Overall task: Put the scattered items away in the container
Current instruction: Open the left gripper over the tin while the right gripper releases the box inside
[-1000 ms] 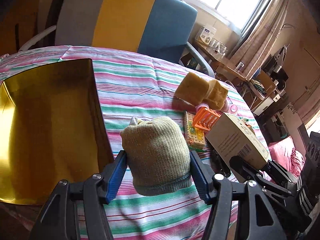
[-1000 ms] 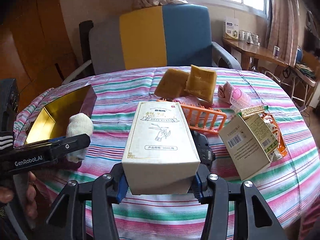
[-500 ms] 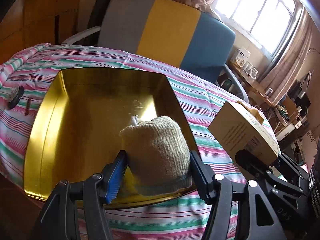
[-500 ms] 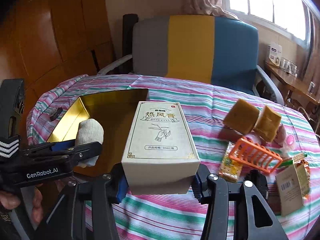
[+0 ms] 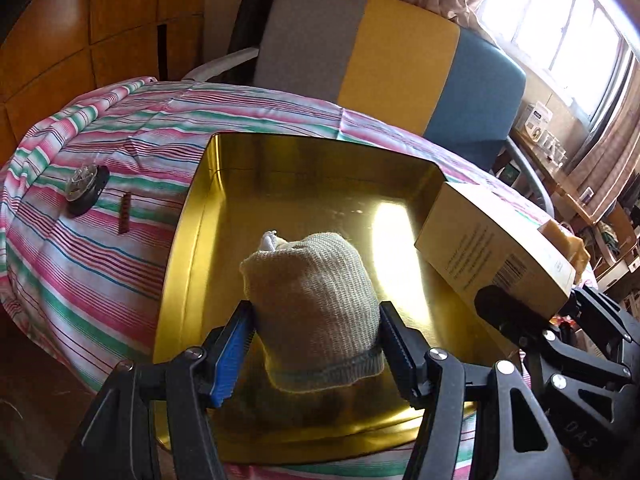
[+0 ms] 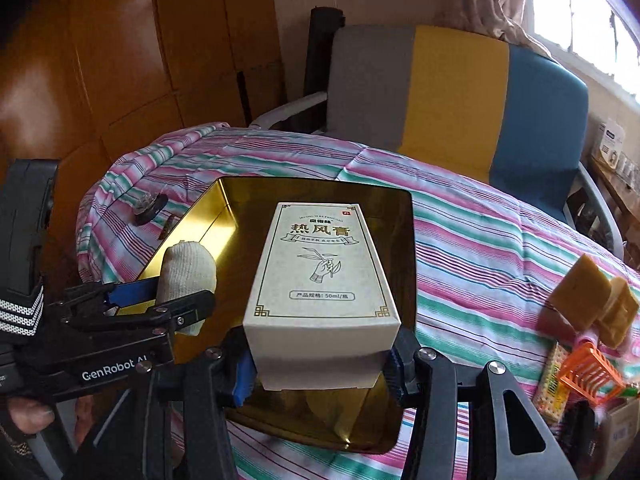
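Note:
My left gripper (image 5: 316,340) is shut on a rolled beige knitted sock (image 5: 316,300), held above the near half of the shiny gold tin (image 5: 188,216). The same sock (image 6: 188,268) and left gripper (image 6: 168,300) show at the left of the right wrist view. A white carton with gold print (image 6: 320,276) is clamped in my right gripper (image 6: 320,364), over the gold tin (image 6: 408,264). That carton (image 5: 492,252) hangs over the tin's right side in the left wrist view. The tin's floor looks bare.
A striped cloth (image 5: 100,248) covers the round table. A small black and clear knob (image 5: 84,190) lies left of the tin. Yellow sponges (image 6: 580,304), an orange plastic rack (image 6: 592,372) and snack packets lie at the right. A grey, yellow and blue armchair (image 6: 452,96) stands behind.
Both grippers have swung left with their loads, from over the scattered items to above the gold tin. Grips are unchanged.

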A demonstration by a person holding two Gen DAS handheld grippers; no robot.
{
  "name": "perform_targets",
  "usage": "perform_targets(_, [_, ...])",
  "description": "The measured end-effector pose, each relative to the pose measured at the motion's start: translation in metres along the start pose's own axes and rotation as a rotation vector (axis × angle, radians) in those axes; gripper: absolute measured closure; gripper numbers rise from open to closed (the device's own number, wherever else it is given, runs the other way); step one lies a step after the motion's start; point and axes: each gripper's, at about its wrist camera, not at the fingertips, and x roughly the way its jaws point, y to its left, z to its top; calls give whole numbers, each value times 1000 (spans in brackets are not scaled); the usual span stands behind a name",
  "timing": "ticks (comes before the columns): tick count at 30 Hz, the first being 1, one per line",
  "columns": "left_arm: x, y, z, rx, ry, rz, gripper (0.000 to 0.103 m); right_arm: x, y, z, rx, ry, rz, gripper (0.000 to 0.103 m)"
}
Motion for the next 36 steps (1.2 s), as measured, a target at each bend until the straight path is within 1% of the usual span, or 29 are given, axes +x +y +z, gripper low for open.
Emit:
perform_targets(4, [12, 4, 7, 15, 15, 46, 39, 20, 8, 7, -14, 21, -21, 52])
perform_targets(6, [17, 7, 10, 11, 28, 55, 39, 31, 9, 10, -8, 45, -30, 51])
perform_targets(10, [20, 11, 9, 10, 36, 83, 39, 44, 11, 6, -13, 79, -33, 50])
perform_targets(12, [19, 13, 8, 3, 37, 89, 39, 44, 11, 1, -12, 85, -29, 43])
perform_targets(16, [9, 10, 4, 5, 10, 91, 39, 37, 8, -5, 7, 83, -16, 40])
perform_targets(21, [-7, 0, -2, 54, -62, 94, 38, 16, -6, -12, 75, 55, 3, 32])
perform_targets(24, [-10, -1, -1, 50, -59, 97, 37, 2, -18, -18, 121, 39, 6, 29])
perform_targets(25, [-11, -1, -1, 48, -62, 92, 34, -2, -21, -20, 135, 37, 6, 28])
perform_targets(28, [-21, -5, 0, 44, -86, 63, 34, -16, -33, -26, 169, 18, -4, 26])
perform_targets(30, [-26, -6, 0, 33, -93, 45, 34, -26, -42, -33, 193, 10, -11, 24])
perform_targets(32, [-29, -9, 0, 32, -96, 15, 34, -33, -53, -41, 217, 8, -25, 23])
perform_targets(36, [-35, -38, -12, 91, -85, -68, 34, -49, -82, -64, 271, 10, -65, 21])
